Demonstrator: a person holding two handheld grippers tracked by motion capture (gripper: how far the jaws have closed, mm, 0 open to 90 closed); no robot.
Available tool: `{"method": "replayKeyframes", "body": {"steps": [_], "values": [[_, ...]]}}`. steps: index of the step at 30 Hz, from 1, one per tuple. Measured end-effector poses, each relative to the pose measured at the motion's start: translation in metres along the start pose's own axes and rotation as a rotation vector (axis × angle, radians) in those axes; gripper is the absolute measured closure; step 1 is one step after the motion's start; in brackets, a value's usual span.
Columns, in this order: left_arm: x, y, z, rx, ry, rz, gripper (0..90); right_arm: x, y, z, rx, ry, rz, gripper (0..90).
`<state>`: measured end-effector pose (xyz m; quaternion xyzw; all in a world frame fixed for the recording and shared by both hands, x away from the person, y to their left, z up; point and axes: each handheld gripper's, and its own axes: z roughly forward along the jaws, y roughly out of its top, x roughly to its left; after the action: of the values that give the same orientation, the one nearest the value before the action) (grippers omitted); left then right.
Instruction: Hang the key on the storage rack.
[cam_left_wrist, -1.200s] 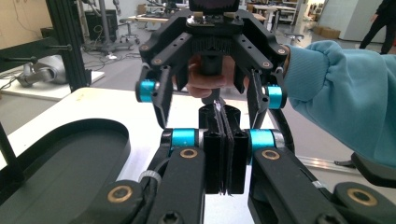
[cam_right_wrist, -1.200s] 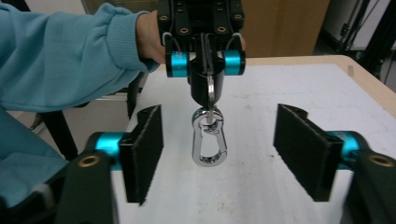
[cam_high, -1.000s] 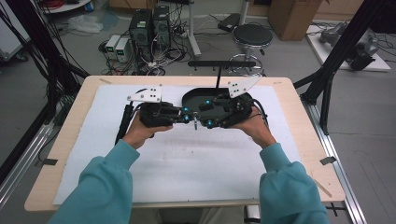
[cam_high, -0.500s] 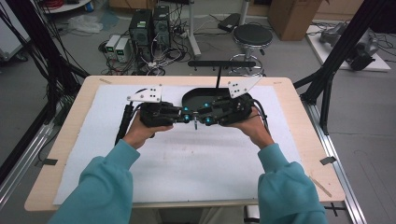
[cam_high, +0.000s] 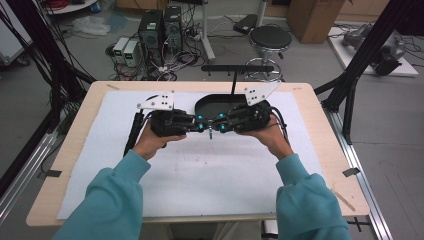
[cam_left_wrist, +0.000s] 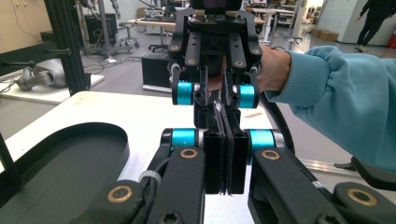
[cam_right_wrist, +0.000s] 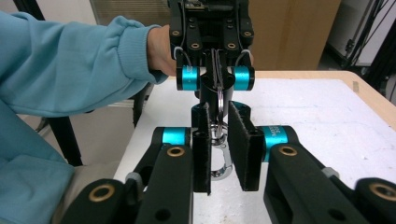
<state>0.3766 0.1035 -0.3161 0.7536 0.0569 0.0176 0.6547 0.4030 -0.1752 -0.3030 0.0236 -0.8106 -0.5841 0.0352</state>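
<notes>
Both grippers are held nose to nose above the white mat. My left gripper is shut on a thin silver key ring. A metal clasp hangs down from that ring. My right gripper has just been closing its jaws around the clasp, and the pads now touch it on both sides. In the high view the left gripper and the right gripper meet at mid table, with the small clasp dangling between them. A hand in a teal sleeve holds each gripper.
A black oval tray lies just behind the grippers; it is also at the lower left of the left gripper view. A black stand with a crossbar rises at the table's far edge. Black frame posts flank the table.
</notes>
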Motion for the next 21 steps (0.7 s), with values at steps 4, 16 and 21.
{"method": "replayKeyframes", "body": {"steps": [4,16,21], "values": [[0.0,-0.0004,0.0004,0.001,-0.002,-0.003,88.3,0.001,0.0,0.0003,0.01,0.003,0.014,84.1],[0.0,-0.0014,0.0022,0.005,-0.008,-0.004,88.3,0.0002,0.0001,-0.0005,0.01,-0.001,0.035,87.7],[0.0009,-0.0021,0.0032,0.012,-0.009,-0.005,88.2,0.0007,0.0002,-0.0008,0.027,-0.002,0.066,88.9]]}}
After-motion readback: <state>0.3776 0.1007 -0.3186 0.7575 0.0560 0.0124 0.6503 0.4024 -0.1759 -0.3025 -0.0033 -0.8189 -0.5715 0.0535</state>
